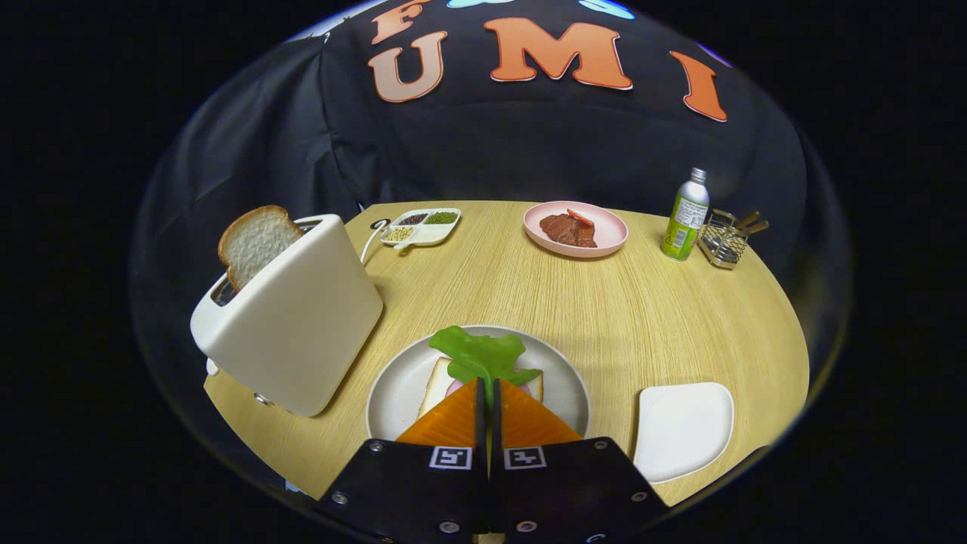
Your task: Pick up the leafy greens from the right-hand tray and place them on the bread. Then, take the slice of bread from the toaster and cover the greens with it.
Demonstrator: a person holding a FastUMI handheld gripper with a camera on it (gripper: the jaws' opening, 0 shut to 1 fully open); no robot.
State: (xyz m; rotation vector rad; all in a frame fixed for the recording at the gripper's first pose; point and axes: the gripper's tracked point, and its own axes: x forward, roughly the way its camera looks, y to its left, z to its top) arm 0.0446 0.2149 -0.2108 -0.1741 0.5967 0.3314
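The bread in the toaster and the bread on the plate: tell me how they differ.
The toaster bread stands upright, half out of the white toaster; the plate bread lies flat on the round plate. The toaster bread is bare; the plate bread carries a pink slice and the leafy greens, which the gripper holds pinched by the stem. Both are pale slices with a browner crust.

**Greens over the bread, second slice in the toaster**

The crinkled green lettuce leaf (483,355) hangs over the white bread slice (438,385) on the round grey plate (393,385), near the worktop's front edge. A second white bread slice (255,240) stands tilted in the cream toaster (291,325) at the left edge. The empty white square tray (684,427) sits at the front right.
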